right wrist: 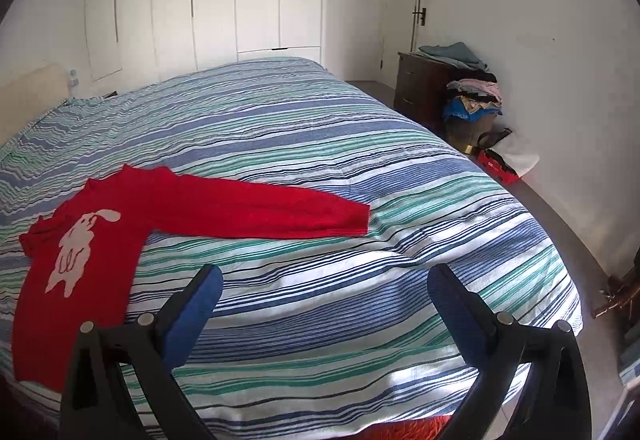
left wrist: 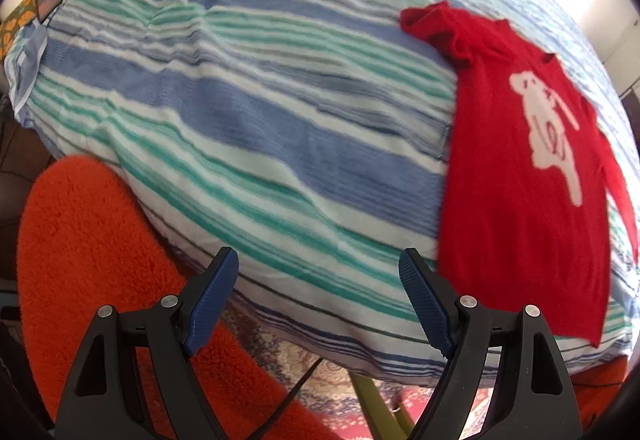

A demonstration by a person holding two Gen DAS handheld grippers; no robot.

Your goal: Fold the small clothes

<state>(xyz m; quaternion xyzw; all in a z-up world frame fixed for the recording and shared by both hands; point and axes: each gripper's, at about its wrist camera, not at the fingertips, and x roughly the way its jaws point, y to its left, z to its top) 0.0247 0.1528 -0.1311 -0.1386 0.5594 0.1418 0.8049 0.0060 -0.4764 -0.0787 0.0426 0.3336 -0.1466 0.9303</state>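
Left gripper jaws wide, empty, hovering off near bed edge, left of red sweater. Sweater flat, face up on striped bedspread, near-left area, hem near edge, right sleeve spread out rightward, likely laid ready for folding. Right gripper wide, empty, just near that sleeve

One red sweater lies on one striped bed. Two hand-held grippers show, the left hand-held gripper and the right hand-held gripper. One dark dresser and one clothes pile stand by the wall.
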